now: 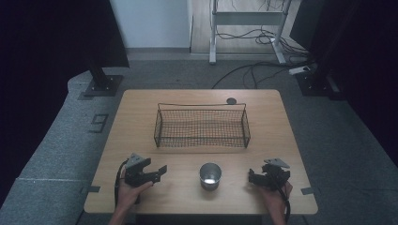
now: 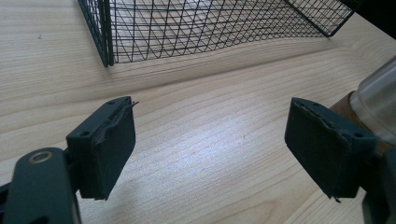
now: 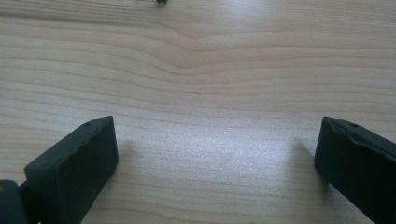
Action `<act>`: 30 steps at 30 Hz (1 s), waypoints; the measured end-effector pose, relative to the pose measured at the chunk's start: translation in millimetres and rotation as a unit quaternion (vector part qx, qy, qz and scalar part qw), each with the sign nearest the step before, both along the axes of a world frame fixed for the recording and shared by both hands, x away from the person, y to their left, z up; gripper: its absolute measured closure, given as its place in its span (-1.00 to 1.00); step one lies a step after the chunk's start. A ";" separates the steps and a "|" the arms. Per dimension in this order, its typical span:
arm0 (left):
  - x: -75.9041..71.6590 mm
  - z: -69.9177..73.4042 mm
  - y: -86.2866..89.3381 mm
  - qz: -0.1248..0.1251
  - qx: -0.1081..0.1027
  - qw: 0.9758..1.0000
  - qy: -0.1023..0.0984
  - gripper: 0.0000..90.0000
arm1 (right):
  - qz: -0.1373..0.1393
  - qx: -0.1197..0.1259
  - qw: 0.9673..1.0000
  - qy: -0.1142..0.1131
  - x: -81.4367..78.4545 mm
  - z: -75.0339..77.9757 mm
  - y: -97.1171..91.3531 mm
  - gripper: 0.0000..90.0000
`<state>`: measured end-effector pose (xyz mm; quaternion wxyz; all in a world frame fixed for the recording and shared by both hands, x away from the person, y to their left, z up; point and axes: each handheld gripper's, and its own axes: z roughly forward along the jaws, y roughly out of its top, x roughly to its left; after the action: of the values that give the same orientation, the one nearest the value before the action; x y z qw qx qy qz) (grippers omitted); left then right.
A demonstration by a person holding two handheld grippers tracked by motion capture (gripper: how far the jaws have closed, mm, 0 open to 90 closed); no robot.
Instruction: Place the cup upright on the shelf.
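Observation:
A shiny metal cup (image 1: 210, 175) stands upright near the front middle of the wooden table (image 1: 141, 112). Behind it sits a black wire mesh basket (image 1: 202, 125), with nothing visible inside. My left gripper (image 1: 159, 172) rests at the front left, open, jaws pointing right toward the cup and holding nothing. In the left gripper view the gripper (image 2: 210, 149) has its jaws wide apart over bare wood, the cup (image 2: 378, 105) at the right edge, the basket (image 2: 210, 28) ahead. My right gripper (image 1: 253, 177) is at the front right, open; in its own view the gripper (image 3: 217, 163) holds nothing.
A small dark round disc (image 1: 231, 101) is set in the table's far edge behind the basket. Grey carpet surrounds the table, with black stand bases (image 1: 101, 84) and cables (image 1: 253, 70) on the floor beyond.

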<state>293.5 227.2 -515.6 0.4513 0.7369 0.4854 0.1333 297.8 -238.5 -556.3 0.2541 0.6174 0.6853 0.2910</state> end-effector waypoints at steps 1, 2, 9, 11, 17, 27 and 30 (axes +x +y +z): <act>-0.3 0.2 0.0 0.000 -0.001 1.000 0.000 -0.62 | 0.000 0.000 1.000 0.000 0.0 0.0 0.1 -1.00; -0.3 0.2 0.0 0.000 -0.001 1.000 0.000 -0.62 | 0.000 0.000 1.000 0.000 0.0 0.0 0.1 -1.00; -1.7 1.7 -2.1 0.001 -0.003 1.000 0.000 -0.62 | -0.002 0.000 1.000 0.000 -1.1 0.0 -0.3 -1.00; -1.4 1.3 -2.8 0.000 -0.004 1.000 0.001 -0.62 | -0.003 0.000 1.000 0.000 -1.2 -0.1 -0.4 -1.00; -1.8 1.9 -2.5 0.000 -0.005 1.000 0.000 -0.63 | -0.003 -0.001 1.000 0.000 -1.2 -0.1 -0.3 -1.00; -4.9 7.9 -5.6 -0.009 -0.034 0.999 -0.004 -0.66 | -0.003 0.000 1.000 0.000 -1.4 0.0 -0.3 -1.00; -5.8 8.9 -7.2 -0.012 -0.034 0.999 -0.005 -0.66 | -0.003 0.000 1.000 0.000 -1.4 0.0 -0.3 -1.00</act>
<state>287.7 220.0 -506.7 0.4806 0.7261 0.4782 0.1149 296.4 -238.8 -556.4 0.2556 0.6193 0.6834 0.2900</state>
